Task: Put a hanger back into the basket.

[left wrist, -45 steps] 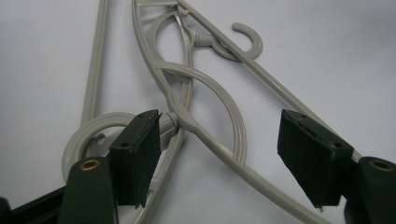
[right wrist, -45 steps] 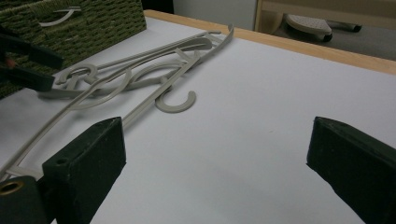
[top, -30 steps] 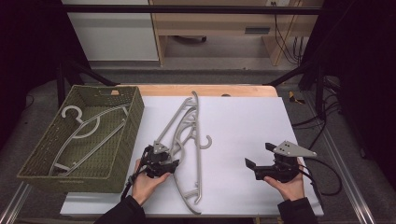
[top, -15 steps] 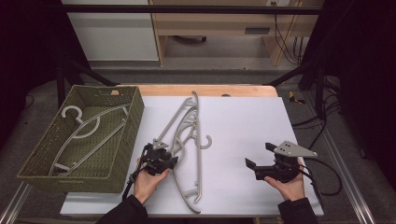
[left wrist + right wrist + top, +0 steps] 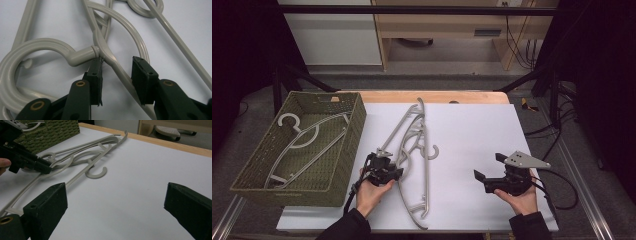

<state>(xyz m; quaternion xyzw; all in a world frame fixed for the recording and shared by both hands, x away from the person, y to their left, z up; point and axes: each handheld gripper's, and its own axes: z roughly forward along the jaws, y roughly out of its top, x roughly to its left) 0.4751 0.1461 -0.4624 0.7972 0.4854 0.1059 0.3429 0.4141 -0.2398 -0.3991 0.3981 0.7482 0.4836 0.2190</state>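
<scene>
The left gripper (image 5: 117, 75) has just been narrowing its jaws around the neck of a grey plastic hanger (image 5: 414, 150) near the worktop's left edge, ready to lift it; pads not yet pressing. The right gripper (image 5: 488, 170) waits, jaws wide.

Perhaps three hangers (image 5: 414, 150), one basket (image 5: 344, 165)

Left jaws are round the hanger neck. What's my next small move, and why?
Probably finish closing the left gripper. Its jaws have just been closing and straddle the hanger arm below the hook, one pad touching, the other apart. Then lift toward the basket, which already holds one.
</scene>
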